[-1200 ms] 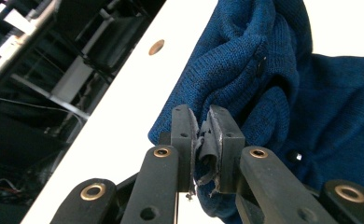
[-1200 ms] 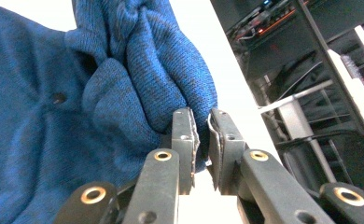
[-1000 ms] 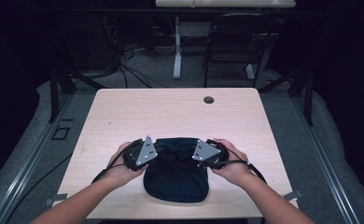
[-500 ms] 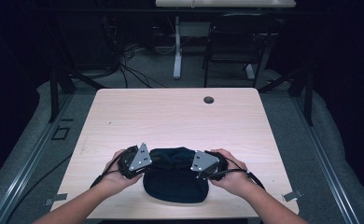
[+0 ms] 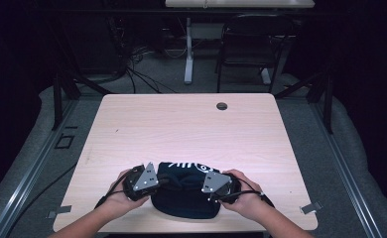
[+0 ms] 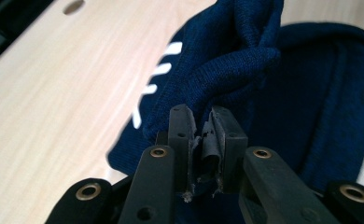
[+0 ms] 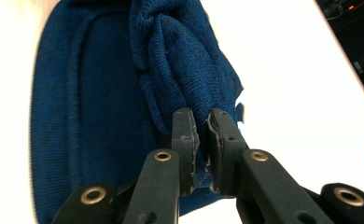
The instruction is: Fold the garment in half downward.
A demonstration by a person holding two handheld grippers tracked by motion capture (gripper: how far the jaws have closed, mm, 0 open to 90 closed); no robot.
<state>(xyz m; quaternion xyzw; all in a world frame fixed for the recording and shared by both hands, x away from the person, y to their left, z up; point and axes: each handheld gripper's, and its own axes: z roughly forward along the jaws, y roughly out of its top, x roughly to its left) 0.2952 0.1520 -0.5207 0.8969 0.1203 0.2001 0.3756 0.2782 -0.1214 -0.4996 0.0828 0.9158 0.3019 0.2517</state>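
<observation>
Pinching a bunched fold of dark blue knit, the left gripper (image 6: 199,135) had its jaws nearly together on the cloth, though they had just eased apart a little with the fabric between them. The right gripper (image 7: 201,133) was clamped on a matching fold of the same garment (image 5: 184,191), a navy knit piece with white markings lying at the near middle of the worktop (image 5: 181,129).

A likely failure from here was the left fold slipping free, since only a thin pinch of stretchy knit sat between the pads; any uneven pull between the two hands would probably skew the fold. The garment's near hem lay close to the worktop's near edge, so dragging it nearer could let it droop over. Far, left and right, bare wood offered plenty of room; a small round hole (image 5: 222,105) sat well away.
</observation>
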